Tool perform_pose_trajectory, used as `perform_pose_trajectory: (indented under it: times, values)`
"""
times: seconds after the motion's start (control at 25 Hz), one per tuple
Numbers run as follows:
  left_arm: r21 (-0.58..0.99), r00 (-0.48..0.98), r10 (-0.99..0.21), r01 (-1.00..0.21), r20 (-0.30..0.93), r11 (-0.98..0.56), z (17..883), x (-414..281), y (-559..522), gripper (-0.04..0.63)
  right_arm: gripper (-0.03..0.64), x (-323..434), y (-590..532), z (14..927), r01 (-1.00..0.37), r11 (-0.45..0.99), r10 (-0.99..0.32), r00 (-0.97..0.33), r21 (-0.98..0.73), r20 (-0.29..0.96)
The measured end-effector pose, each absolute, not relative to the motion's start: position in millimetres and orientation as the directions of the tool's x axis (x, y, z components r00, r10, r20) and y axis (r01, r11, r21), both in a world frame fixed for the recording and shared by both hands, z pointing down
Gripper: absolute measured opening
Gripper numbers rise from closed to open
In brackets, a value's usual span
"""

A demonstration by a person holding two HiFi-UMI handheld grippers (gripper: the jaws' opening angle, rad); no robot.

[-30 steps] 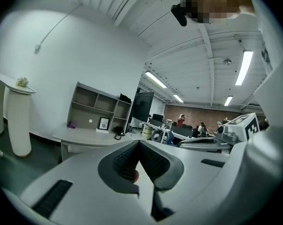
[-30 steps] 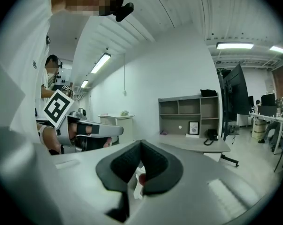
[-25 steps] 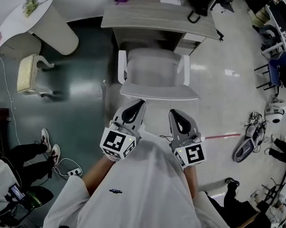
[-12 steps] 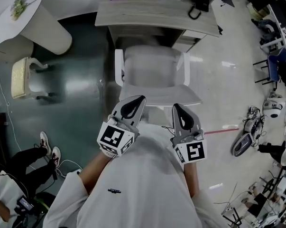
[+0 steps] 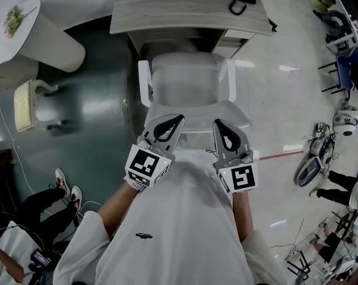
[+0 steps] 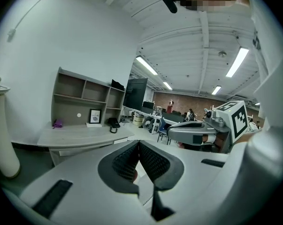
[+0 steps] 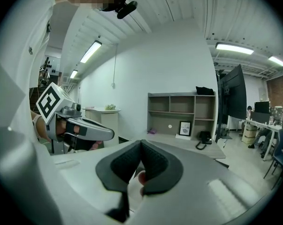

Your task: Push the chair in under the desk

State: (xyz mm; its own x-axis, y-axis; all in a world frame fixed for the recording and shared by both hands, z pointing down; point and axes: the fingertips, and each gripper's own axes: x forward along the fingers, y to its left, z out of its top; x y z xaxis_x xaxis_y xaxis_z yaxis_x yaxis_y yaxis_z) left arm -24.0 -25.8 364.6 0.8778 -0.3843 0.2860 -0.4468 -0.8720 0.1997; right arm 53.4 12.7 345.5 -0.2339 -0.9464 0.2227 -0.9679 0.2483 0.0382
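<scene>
Chair (image 5: 187,79) stands just before the desk (image 5: 184,16), backrest toward me. My left gripper (image 5: 176,120) and right gripper (image 5: 218,124), both clamped shut on nothing, sit at that backrest's top edge.

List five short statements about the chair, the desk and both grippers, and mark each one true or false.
1. The left gripper and the right gripper both have their jaws shut. True.
2. The chair faces the desk, with its backrest toward the person. True.
3. The left gripper clamps an armrest. False: its tip is at the top of the backrest, and nothing is clamped.
4. The desk top is bare. False: a black telephone and a framed picture stand on it.
5. In the head view, a cream stool stands on the floor to the chair's left. True.
</scene>
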Motion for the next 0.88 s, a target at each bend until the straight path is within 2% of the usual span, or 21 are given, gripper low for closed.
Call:
perform_pose_trajectory:
  times: [0.32,0.44,0.6,0.88]
  values:
    - [0.156,0.858,-0.371,-0.446,0.354,-0.881,381,-11,-29,0.012,0.014,64,8,361,-0.949,0.313,-0.923,-0.315,-0.046,0.222]
    - [0.151,0.854,-0.352,-0.434,0.383,-0.888,389,-16,-27,0.058,0.059,59,2,369,-0.939,0.342,-0.907,-0.342,-0.043,0.248]
    - [0.141,0.847,-0.299,-0.394,0.441,-0.908,408,-21,-18,0.106,0.078,53,0,383,-0.920,0.390,-0.877,-0.382,-0.034,0.292]
    - [0.092,0.809,-0.184,-0.281,0.558,-0.955,447,-21,5,0.187,0.140,38,11,418,-0.866,0.499,-0.785,-0.443,0.019,0.432]
